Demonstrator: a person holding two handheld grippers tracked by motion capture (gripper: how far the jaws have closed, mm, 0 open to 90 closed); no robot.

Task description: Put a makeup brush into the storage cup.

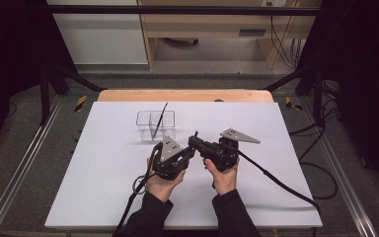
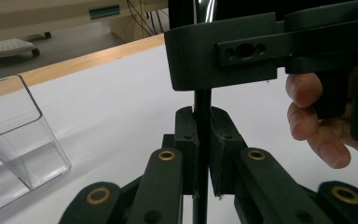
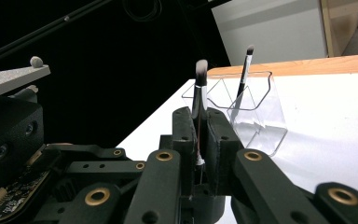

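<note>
Near the middle of the white worktop [image 1: 103, 187], both grippers meet over one makeup brush [image 3: 200, 84]. Jaws of the right gripper [image 3: 199, 140] are clamped on its handle, bristles up; the left gripper [image 2: 202, 149] is closed on the same dark shaft just below the other gripper's body. Behind them, toward the far edge, a clear plastic organizer [image 1: 156, 124] already holds a second brush [image 1: 161, 118] leaning in one compartment. One brush appears stowed; the held one has yet to be carried over and dropped in.
</note>
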